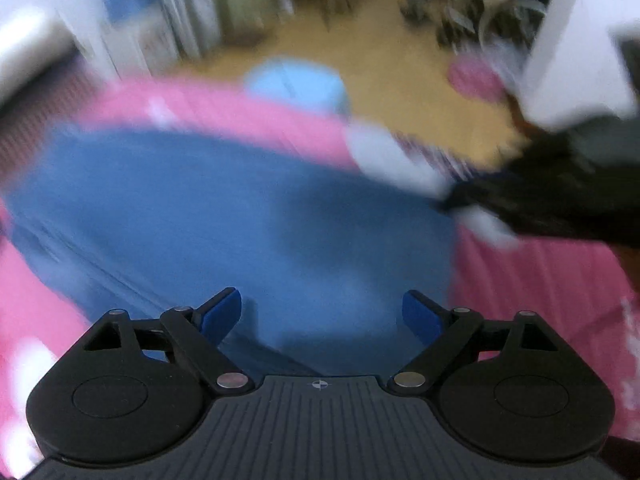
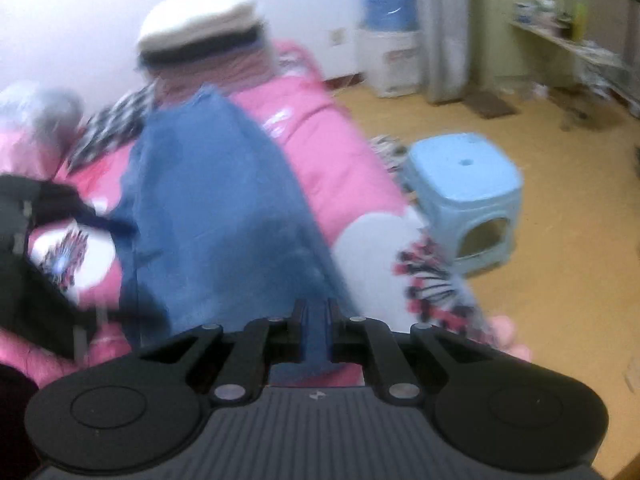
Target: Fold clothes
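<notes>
1. Left wrist view: my left gripper (image 1: 322,314) hangs over the blue garment (image 1: 224,216) with its blue pads spread wide and nothing between them, so it is released and grasping nothing.
2. Right wrist view: my right gripper (image 2: 317,330) has its pads pressed together with blue cloth pinched between them. I judge it is clenched on an edge of the blue garment (image 2: 216,208), which rises away from the pads in a lifted, draped sheet.
3. That garment lies across the pink bedspread (image 2: 332,148). One part is raised by my right grip, I think so that the cloth hangs straight and a fold line can form.
4. From the left view my right gripper shows as a dark shape at the garment's far corner, which fits that hold. Blur hides the contact itself.
5. A stack of folded clothes (image 2: 204,40) sits further up the bed, well apart from the blue piece, probably where finished items go.
6. A light blue stool (image 2: 464,192) stands on the floor beside the bed.
7. Both pictures are smeared, so I cannot tell which kind of garment this is or how many folds it already carries.
</notes>
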Demonstrator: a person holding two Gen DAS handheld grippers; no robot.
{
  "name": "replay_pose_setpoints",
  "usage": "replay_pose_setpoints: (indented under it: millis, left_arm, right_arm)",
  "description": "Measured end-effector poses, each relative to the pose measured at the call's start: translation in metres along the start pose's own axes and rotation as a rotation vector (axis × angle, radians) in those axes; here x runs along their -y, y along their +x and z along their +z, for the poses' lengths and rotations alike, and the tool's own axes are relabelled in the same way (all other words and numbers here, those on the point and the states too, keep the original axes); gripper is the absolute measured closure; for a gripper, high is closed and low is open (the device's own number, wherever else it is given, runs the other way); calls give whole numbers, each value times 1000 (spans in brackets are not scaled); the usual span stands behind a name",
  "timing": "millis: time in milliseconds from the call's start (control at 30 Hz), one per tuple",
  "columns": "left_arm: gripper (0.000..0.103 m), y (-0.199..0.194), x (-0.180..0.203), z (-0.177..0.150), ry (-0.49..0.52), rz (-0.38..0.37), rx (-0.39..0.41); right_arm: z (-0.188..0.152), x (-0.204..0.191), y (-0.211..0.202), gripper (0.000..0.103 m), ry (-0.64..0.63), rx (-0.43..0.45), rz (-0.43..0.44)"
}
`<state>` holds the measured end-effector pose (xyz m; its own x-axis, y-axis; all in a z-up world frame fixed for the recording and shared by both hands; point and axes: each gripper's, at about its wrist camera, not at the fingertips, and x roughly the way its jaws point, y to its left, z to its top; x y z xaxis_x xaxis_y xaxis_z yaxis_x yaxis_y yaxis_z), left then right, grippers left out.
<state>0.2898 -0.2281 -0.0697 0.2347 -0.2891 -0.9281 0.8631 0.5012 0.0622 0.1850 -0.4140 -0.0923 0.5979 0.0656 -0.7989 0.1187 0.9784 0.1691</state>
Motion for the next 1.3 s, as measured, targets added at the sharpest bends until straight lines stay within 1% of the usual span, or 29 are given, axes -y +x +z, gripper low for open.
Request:
replay_pose_setpoints:
  millis: [33, 67, 133, 167, 233, 333, 400, 467, 500, 567, 600, 633, 667, 767, 867, 933, 1000, 1133, 1233, 1300]
  left_arm:
    - [19, 2, 11, -5, -8, -8, -33]
    - [19, 5, 23, -9, -17, -16, -67]
    - [23, 9, 46, -18, -33, -33, -134]
    - [22, 8, 51, -21, -67, -43, -157]
    - [20, -4, 43, -23, -200, -69, -179]
    - [20, -11, 29, -26, -385, -96, -261]
    - [20, -17, 17, -31, -513, -130, -264]
    - [20, -22, 8, -39, -634, -160, -255]
    - [20, -23, 5, -44, -684, -174, -250]
    - [20, -23, 4, -55, -748, -200, -236]
    - [20, -22, 2, -60, -752, -207, -237]
    - [20, -23, 2, -64, -743, -206, -247]
    - [20, -23, 1, -68, -734, -206, -257]
    - [20, -27, -6, -76, -715, -219, -265]
    - [20, -33, -21, -77, -693, -257, -256]
    - [20, -35, -30, -75, -657, -275, -246]
    - [20, -38, -40, -72, -621, -292, -228]
    - [20, -53, -63, -64, -584, -323, -203]
    - [20, -64, -71, -60, -551, -339, -213]
    - [20, -69, -76, -58, -526, -344, -227]
  right_arm:
    - [-4, 3, 15, 94, -21, -60, 11]
    - [-6, 5, 27, 94, -36, -113, 22]
    - [8, 8, 22, 93, -29, -163, 43]
    - [16, 6, 14, 93, -38, -183, 42]
    - [32, 2, -2, 93, -56, -224, 38]
    - [49, -7, -24, 93, -76, -279, 49]
    - [58, -17, -31, 93, -101, -293, 66]
    - [64, -29, -27, 93, -145, -291, 88]
    - [66, -35, -21, 92, -167, -289, 99]
    - [65, -45, -1, 92, -188, -297, 105]
    - [61, -48, 15, 87, -199, -319, 85]
    - [56, -51, 32, 74, -206, -353, 62]
    - [49, -52, 48, 71, -199, -412, 32]
    - [43, -55, 49, 70, -157, -430, -21]
    - [51, -60, 14, 70, -89, -427, -77]
    - [51, -59, -17, 69, -37, -410, -139]
    - [46, -55, -49, 68, 47, -396, -196]
    - [25, -50, -102, 67, 216, -390, -290]
    - [16, -58, -136, 67, 334, -351, -341]
    - [20, -64, -150, 67, 375, -320, -353]
